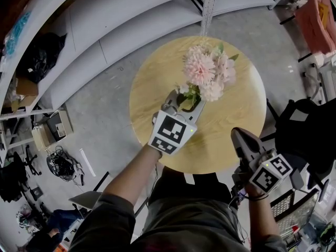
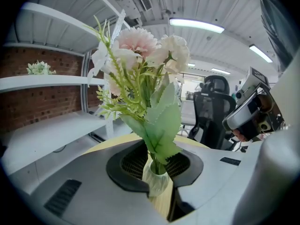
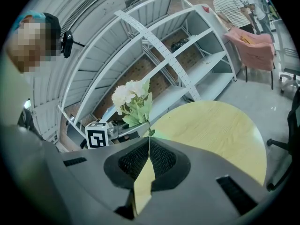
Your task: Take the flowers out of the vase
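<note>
Left gripper view shows the left gripper (image 2: pixel 158 167) with its two jaws closed in around the neck of the vase (image 2: pixel 157 185). The black pads (image 2: pixel 127 165) touch the vase on both sides, so it is pinched between them. The jaws are only a little way apart, just as wide as the thin neck.

The vase is small and pale, with bumpy lines on its glass. It stands up straight on the round yellow table (image 1: pixel 239 114), near the middle. The flowers (image 2: pixel 140 46) are still in it. Their green stems go down into the vase mouth. On top are big fluffy blooms, pink and white. A wide green leaf (image 2: pixel 161 125) with a zigzag edge hangs just above the vase, and thin green sprigs stick out to the side.

From the head view, the blooms lean away from the person, past the tips of the left gripper.

The right gripper (image 3: pixel 149 146) has its jaws pressed together. The tips meet and nothing is between them. It holds nothing. It hangs over the near edge of the table, well apart from the vase, to the right of the left gripper. It points across the table top toward the flowers.

A black chair (image 2: pixel 213 109) stands behind the table.
</note>
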The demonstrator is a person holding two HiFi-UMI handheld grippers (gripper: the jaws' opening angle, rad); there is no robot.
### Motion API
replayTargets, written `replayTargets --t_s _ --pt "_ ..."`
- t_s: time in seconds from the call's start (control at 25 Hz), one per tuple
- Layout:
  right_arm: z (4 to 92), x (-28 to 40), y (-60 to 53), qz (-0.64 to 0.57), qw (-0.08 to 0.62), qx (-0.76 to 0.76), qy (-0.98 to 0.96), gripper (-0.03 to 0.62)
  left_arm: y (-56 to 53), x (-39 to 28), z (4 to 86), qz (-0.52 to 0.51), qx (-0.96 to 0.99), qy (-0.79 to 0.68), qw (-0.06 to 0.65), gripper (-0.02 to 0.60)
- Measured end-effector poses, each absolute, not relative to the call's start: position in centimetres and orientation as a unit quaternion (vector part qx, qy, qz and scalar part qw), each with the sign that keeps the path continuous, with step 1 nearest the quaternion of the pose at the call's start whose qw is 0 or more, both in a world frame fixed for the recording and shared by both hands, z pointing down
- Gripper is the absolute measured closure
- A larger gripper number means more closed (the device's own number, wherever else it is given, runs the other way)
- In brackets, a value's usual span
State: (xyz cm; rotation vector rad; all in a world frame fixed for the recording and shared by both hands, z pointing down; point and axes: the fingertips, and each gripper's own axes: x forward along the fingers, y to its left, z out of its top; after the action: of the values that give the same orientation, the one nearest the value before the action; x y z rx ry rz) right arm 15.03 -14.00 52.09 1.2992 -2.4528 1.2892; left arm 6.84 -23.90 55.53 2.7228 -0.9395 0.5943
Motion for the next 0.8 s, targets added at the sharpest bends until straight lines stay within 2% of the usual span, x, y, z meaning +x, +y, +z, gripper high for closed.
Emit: replayTargets --t_s 0.8 --pt "49.0 14.1 -15.5 0.396 0.022 0.420 -0.816 0.579 -25.4 6.1 50.2 0.184 0.925 -0.326 0.071 0.509"
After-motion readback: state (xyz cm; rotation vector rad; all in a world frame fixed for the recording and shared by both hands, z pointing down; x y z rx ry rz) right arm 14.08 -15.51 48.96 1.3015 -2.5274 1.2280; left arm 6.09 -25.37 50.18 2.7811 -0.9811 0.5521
